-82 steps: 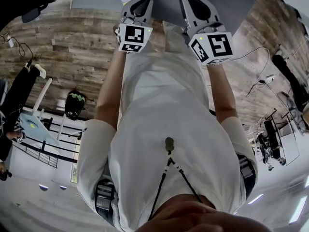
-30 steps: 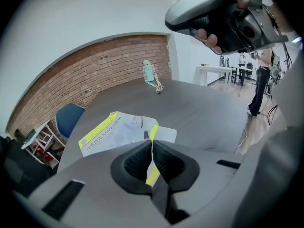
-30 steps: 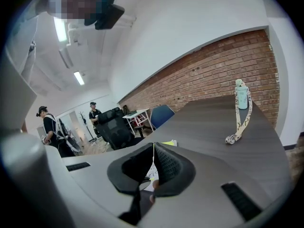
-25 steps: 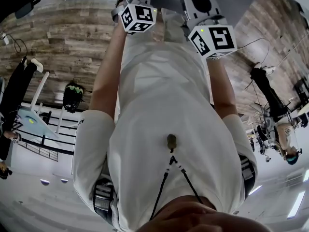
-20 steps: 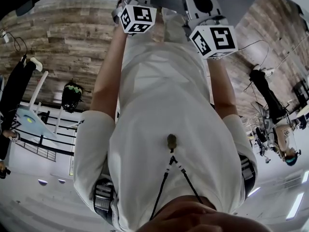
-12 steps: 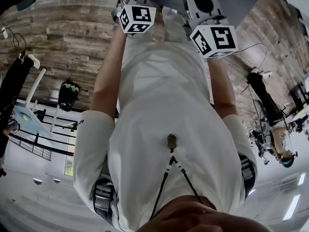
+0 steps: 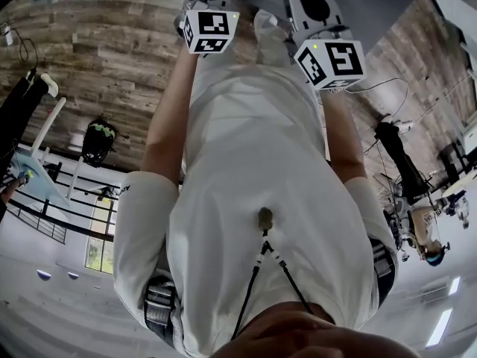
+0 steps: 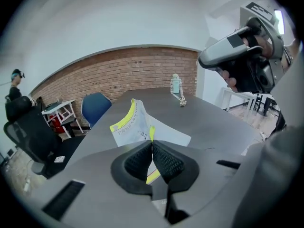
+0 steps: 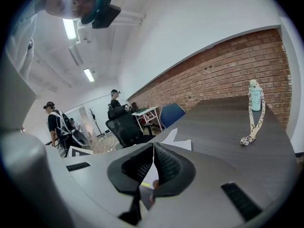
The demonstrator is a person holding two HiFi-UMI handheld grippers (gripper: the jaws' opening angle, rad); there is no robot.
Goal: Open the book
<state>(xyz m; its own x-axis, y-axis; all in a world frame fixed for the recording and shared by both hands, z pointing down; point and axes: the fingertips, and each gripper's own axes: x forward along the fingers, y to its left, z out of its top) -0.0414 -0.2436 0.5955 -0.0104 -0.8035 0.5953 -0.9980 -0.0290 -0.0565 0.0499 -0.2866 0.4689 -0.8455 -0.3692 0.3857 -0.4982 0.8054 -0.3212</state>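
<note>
The book [image 8: 164,133] lies on the dark grey table [image 8: 218,127]. It is white with a yellow-green border. Its cover [image 8: 124,123] stands lifted and curled toward the left. My left gripper [image 8: 152,148] is shut on a yellow-edged leaf of the cover, and a yellow strip shows between its pads. My right gripper [image 9: 153,156] is shut with nothing held. The book [image 9: 183,144] shows just beyond its jaws. In the head view only the marker cubes [image 7: 207,30] [image 7: 330,62] show above the person's white shirt, and the book is out of frame.
A pale bottle [image 8: 176,83] with a beaded strap stands far back on the table, also seen as the bottle [image 9: 256,96]. A blue chair [image 8: 95,109] and a black office chair [image 8: 26,137] stand past the table's left edge. People stand by the brick wall.
The left gripper's cube has rolled and shifted a little in the head view. The book at the top edge 3.3 s ago is now out of frame. The right cube has barely moved.
</note>
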